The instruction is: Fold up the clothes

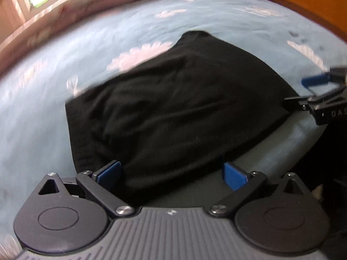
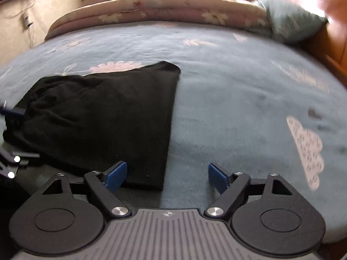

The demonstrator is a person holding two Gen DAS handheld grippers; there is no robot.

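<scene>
Left wrist view: the left claw stands wide open and grips nothing. The black garment lies just ahead of it on the blue bedspread, its near edge between the two pads. It looks already folded into a compact block with wrinkles left on top, so a last fold or some smoothing probably remains. The right claw shows at the far right, by the garment's corner.

Right wrist view: the right claw is also spread wide and empty. The garment's near corner lies between its pads, close to the left one. A rolled pink quilt, a pale pillow and a wooden headboard lie well beyond; nothing blocks the way.
</scene>
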